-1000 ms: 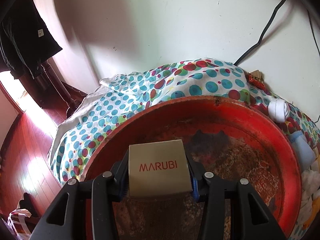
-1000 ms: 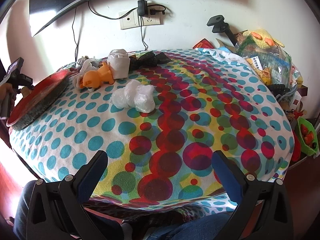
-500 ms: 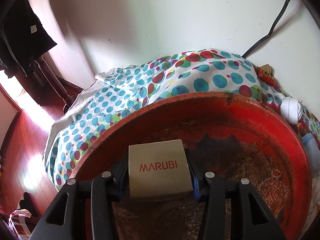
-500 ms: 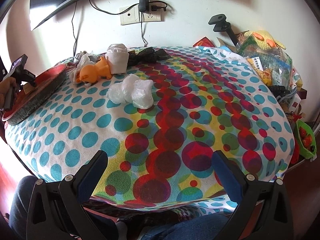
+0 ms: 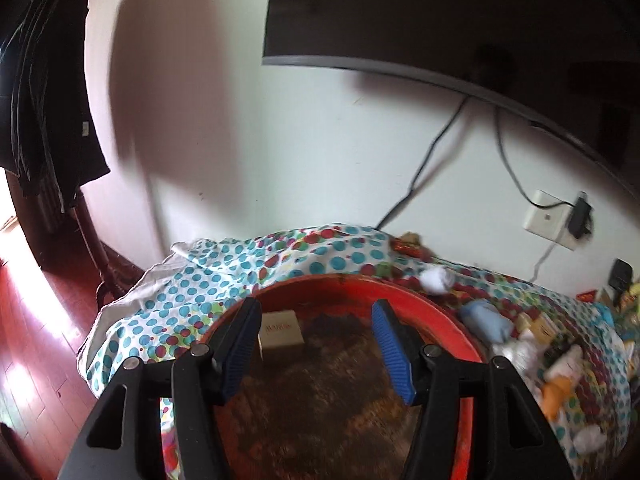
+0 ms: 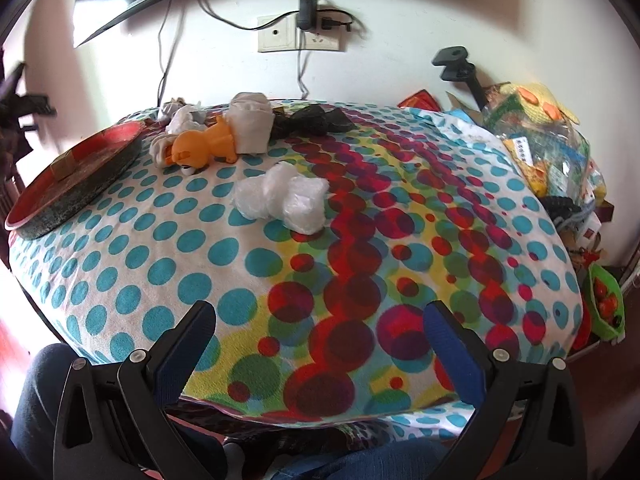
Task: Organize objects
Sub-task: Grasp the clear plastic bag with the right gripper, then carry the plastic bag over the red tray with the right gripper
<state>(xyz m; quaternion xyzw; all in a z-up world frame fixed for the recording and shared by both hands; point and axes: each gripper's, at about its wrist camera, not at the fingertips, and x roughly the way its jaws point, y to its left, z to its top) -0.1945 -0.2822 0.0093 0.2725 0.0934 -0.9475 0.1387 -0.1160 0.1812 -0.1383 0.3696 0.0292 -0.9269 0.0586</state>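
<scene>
Left gripper (image 5: 314, 344) jaws opening, nothing between the pads, blue pad faces bare; it hangs over the red tray (image 5: 452, 320). Small tan box (image 5: 280, 332) lies flat on the tray floor just past the left finger, apart from both pads, released. Beyond the tray the dotted cloth (image 5: 200, 280) runs to the wall, with a white wad (image 5: 436, 280) and a blue bundle (image 5: 486, 324) off to the right, blurred. Right gripper (image 6: 320, 354) spread wide and empty at the near edge of the dotted cloth (image 6: 160, 264), person's dark trouser legs below it. Ahead of it sits a clear plastic bag (image 6: 284, 198), farther on an orange toy (image 6: 204, 146) touching a white roll (image 6: 252, 124). Far left, the red tray (image 6: 76, 184) holds the box (image 6: 64, 164).
</scene>
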